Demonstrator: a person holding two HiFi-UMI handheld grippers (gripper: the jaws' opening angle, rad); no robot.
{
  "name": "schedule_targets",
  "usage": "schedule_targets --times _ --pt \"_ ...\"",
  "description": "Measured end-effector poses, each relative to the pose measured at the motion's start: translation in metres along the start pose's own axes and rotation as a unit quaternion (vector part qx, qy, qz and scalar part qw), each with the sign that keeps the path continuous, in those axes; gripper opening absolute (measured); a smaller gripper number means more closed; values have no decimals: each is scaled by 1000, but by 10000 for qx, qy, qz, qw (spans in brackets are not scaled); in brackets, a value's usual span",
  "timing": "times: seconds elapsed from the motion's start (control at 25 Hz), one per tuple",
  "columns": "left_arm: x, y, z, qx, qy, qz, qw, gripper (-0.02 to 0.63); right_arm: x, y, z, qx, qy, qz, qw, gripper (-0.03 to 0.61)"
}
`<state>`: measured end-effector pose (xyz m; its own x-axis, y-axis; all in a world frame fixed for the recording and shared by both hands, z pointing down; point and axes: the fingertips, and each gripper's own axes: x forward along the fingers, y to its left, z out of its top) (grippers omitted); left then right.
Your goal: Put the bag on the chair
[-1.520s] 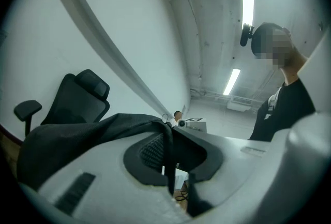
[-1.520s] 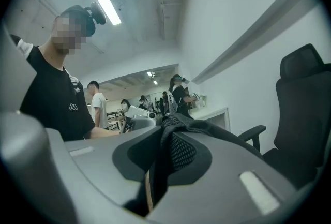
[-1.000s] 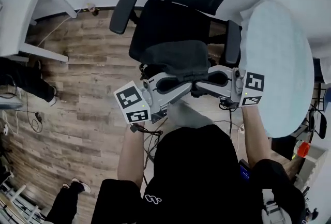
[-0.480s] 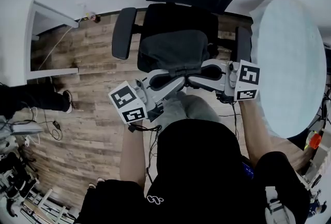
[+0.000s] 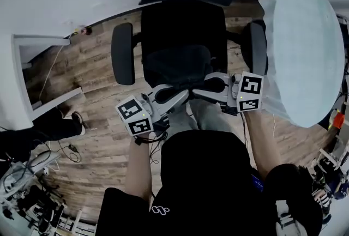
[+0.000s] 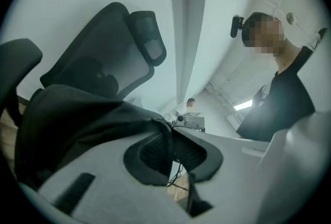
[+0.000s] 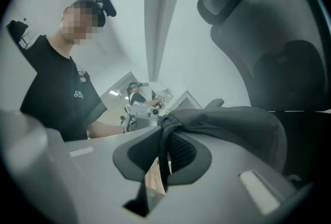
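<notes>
- The bag (image 5: pixel 175 65) is a dark, limp fabric thing. It hangs over the near half of the chair (image 5: pixel 123 54) seat, strung between the two tongs. I can't tell whether its bottom has reached the cushion.
- It looks light and thoroughly soft. In the left gripper view it slumps away from the pinch in loose folds (image 6: pixel 77 119), with no frame to hold a shape.
- I'd expect it to sag and spread wherever it is let down rather than stand. It doesn't look fragile or slippery.
- The top edge is the sensible place to hold it, and that is where it is held. The left gripper (image 5: pixel 184 94) is clamped on a thin fold of the cloth.
- The right gripper (image 5: pixel 197 89) is nipped tight on another dark fold (image 7: pixel 163 148), with the bulk of the bag (image 7: pixel 232 119) draped to its right.
- The two sets of tips nearly meet at the middle of the seat's near edge, so the bag hangs from two close points.
- Compared with a second ago, the chair sits higher in the head view and its backrest is cut off at the top. The pale round table (image 5: pixel 305 49) on the right fills more of the frame.
- Both pinches look unchanged, and the bag is still bunched just beyond the tips. It now seems a little farther in over the seat.
</notes>
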<state>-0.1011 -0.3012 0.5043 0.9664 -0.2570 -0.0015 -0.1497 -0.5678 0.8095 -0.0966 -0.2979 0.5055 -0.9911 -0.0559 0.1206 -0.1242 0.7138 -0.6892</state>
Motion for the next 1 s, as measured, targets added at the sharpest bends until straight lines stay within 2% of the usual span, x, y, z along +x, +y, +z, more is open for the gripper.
schedule_targets --times 0.16,0.36,0.64,1.0 --pt "13 19 7 -277 57 -247 9993 31 -7 -22 7 228 -448 -266 9984 41" --pt "33 40 17 -261 400 -205 9987 31 -18 -51 15 359 -735 -897 9926 44" --pt "59 79 30 -473 433 200 9977 37 -32 -96 28 585 -1056 -1755 9771 43" --pt "67 132 54 -909 243 840 9920 40 -25 -153 43 1221 -1333 -2266 9571 52"
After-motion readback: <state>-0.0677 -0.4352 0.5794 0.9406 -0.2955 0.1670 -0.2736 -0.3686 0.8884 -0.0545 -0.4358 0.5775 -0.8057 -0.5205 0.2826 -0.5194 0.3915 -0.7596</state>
